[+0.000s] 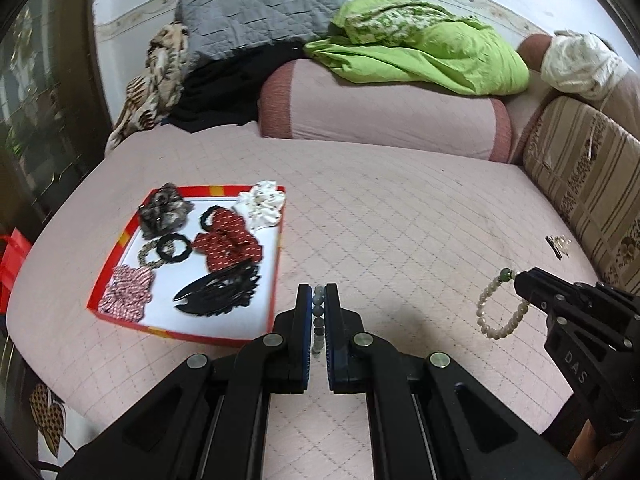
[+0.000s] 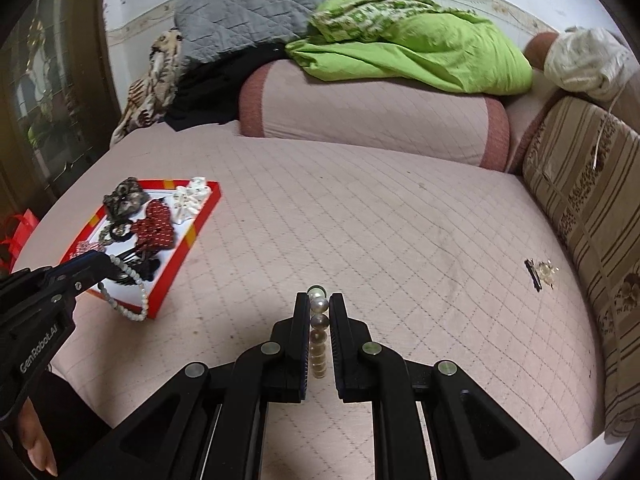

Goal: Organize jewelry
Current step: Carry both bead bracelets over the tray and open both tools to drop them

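Observation:
My left gripper [image 1: 319, 290] is shut on a bracelet of grey-green beads [image 1: 319, 314], held above the pink quilted bed just right of the red tray [image 1: 276, 264]. From the right wrist view the same bracelet [image 2: 138, 300] hangs as a loop from the left gripper [image 2: 106, 260] over the tray's near corner. My right gripper [image 2: 319, 298] is shut on a pearl bracelet [image 2: 319, 306]. In the left wrist view that pearl bracelet [image 1: 480, 308], with one green bead, dangles from the right gripper [image 1: 520, 280] at the right.
The tray holds several scrunchies and a black hair claw [image 1: 218, 292]. A small black clip with clear beads [image 2: 540, 274] lies on the bed near the striped cushion [image 2: 592, 208]. A pink bolster [image 1: 384, 116], a green blanket and a grey pillow are at the back.

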A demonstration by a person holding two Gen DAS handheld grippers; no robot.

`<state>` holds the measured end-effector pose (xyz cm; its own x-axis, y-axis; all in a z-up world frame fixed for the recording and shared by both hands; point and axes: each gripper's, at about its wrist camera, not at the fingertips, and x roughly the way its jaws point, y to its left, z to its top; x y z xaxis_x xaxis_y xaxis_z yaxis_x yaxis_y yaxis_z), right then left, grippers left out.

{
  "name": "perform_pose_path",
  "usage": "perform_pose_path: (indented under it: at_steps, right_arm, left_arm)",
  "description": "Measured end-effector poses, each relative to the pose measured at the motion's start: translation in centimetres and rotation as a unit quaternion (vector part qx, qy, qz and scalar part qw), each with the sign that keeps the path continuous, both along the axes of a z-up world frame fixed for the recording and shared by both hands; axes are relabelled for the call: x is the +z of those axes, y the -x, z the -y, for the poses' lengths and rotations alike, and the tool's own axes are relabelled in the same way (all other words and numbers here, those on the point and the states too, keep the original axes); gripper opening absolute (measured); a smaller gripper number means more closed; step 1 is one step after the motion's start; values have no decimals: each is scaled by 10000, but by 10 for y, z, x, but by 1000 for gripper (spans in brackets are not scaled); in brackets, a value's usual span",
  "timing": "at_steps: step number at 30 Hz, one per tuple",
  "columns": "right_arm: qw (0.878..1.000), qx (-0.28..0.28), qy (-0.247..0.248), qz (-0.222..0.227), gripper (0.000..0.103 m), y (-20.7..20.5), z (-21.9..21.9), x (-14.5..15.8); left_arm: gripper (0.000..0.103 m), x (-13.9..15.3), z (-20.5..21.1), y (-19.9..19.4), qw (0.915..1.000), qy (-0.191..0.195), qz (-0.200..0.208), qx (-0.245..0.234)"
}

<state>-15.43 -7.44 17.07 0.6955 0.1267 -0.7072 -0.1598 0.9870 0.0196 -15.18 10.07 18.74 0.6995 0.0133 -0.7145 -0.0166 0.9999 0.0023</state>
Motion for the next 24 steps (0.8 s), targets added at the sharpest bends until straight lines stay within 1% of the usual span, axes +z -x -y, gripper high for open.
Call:
perform_pose_path:
  at_steps: [10, 24]
  right_arm:
    - [9994, 322, 83, 46, 11, 4, -30, 8]
    - [9972, 731, 161, 41, 11, 4, -70, 12]
  left_arm:
    - [5, 4, -31, 5, 9993, 95, 32, 365]
    - [5, 1, -65, 3, 9975, 141, 25, 685]
